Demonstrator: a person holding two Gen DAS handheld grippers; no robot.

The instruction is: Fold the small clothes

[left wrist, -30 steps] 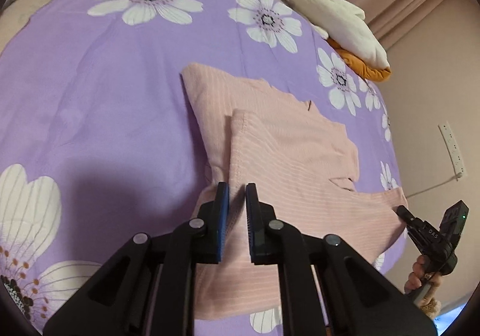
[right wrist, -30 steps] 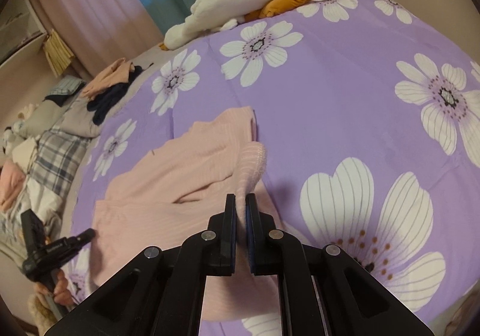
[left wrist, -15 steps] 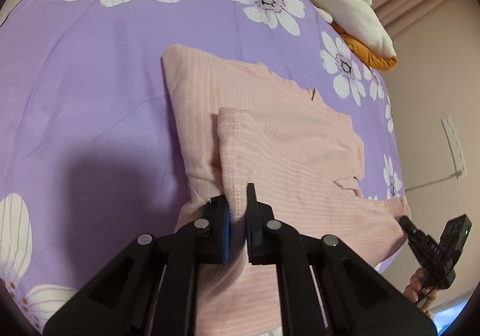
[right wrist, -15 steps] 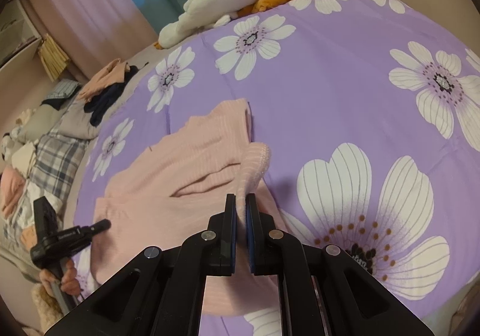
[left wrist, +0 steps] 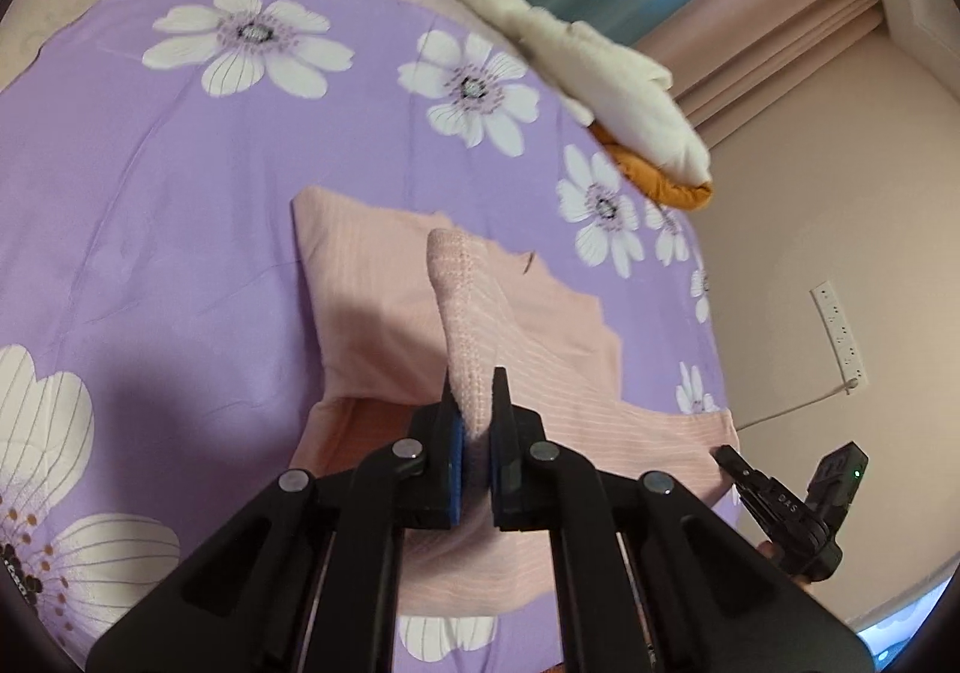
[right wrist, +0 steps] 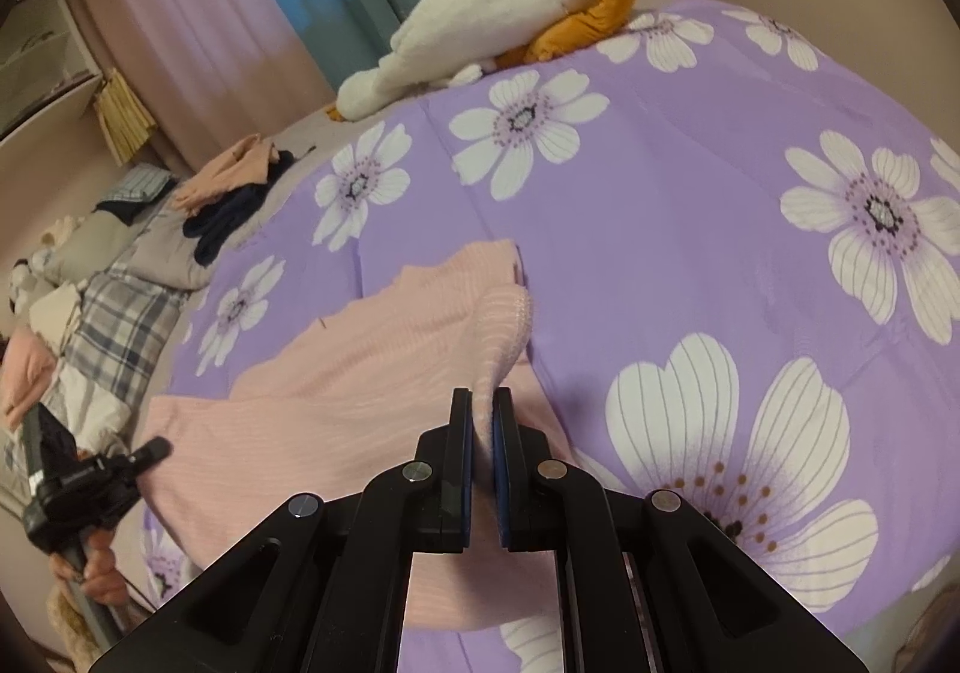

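A pale pink ribbed top (left wrist: 558, 373) (right wrist: 336, 367) lies spread on a purple flowered bedsheet (left wrist: 150, 181) (right wrist: 690, 229). My left gripper (left wrist: 474, 403) is shut on one knitted sleeve cuff, which rises in a ridge away from the jaws and is lifted off the body of the top. My right gripper (right wrist: 483, 415) is shut on the other sleeve cuff, which drapes up and to the right from between its pads. Each gripper shows in the other's view, held in a hand: the right one (left wrist: 786, 511) and the left one (right wrist: 78, 487).
A white and orange plush toy (left wrist: 606, 90) (right wrist: 510, 18) lies at the sheet's far edge by the curtains. A heap of clothes (right wrist: 234, 181) and a plaid blanket (right wrist: 120, 325) sit beyond the sheet. A wall socket (left wrist: 840, 331) with a cable is at right.
The left gripper closed on the sleeve cuff and rose, pulling the sleeve up off the top. The right gripper kept still, holding its cuff.
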